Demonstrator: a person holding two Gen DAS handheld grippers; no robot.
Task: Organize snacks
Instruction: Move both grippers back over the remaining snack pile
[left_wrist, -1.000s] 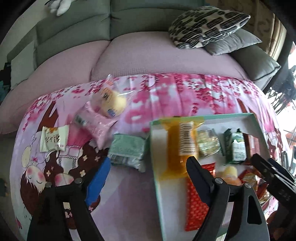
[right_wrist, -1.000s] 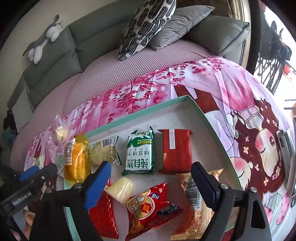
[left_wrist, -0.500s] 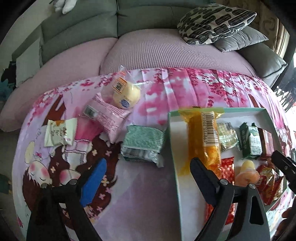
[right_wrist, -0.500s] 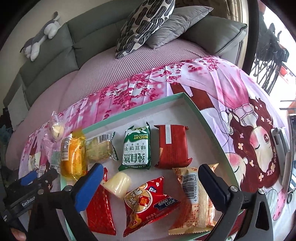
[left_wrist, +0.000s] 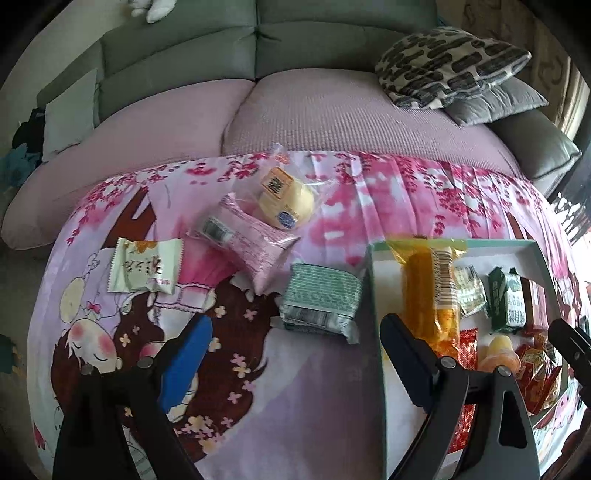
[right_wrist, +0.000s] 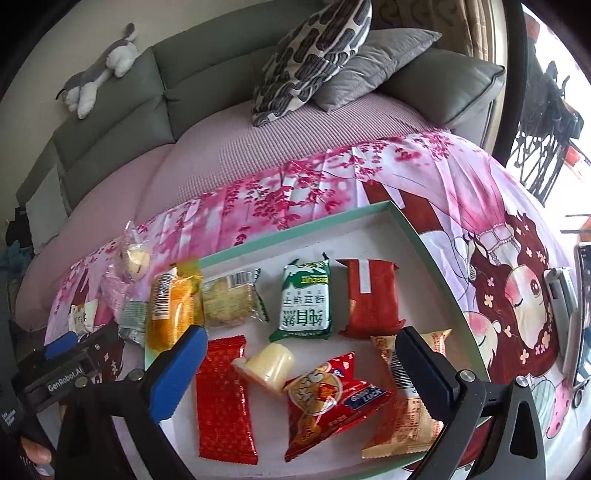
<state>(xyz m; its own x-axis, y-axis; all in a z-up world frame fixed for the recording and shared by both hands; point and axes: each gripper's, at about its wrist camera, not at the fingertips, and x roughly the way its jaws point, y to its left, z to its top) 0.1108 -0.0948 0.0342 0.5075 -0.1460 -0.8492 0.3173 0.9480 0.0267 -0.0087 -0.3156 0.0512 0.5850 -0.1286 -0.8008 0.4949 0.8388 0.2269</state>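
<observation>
A green-rimmed white tray (right_wrist: 295, 236) holds several snacks: an orange pack (right_wrist: 173, 306), a green biscuit pack (right_wrist: 306, 299), a red pack (right_wrist: 371, 299), a jelly cup (right_wrist: 269, 365) and a red bag (right_wrist: 325, 398). My right gripper (right_wrist: 301, 358) hangs open above the tray's near row, gripping nothing. Left of the tray (left_wrist: 375, 314) lie a green striped pack (left_wrist: 319, 299), a pink pack (left_wrist: 251, 236), a yellow bun (left_wrist: 286, 201) and a white packet (left_wrist: 146, 271). My left gripper (left_wrist: 295, 343) is open and empty, just short of the striped pack.
Everything rests on a pink cartoon cloth (left_wrist: 295, 406) spread over a sofa seat. Patterned and grey cushions (right_wrist: 314, 62) lean at the back right, and a plush toy (right_wrist: 99, 74) sits on the backrest. A phone-like device (right_wrist: 561, 295) lies on the cloth right of the tray.
My left gripper moved left, off the tray and toward the loose snacks, and its jaws widened. My right gripper's jaws widened too and it drew back slightly. No snack shifted.
</observation>
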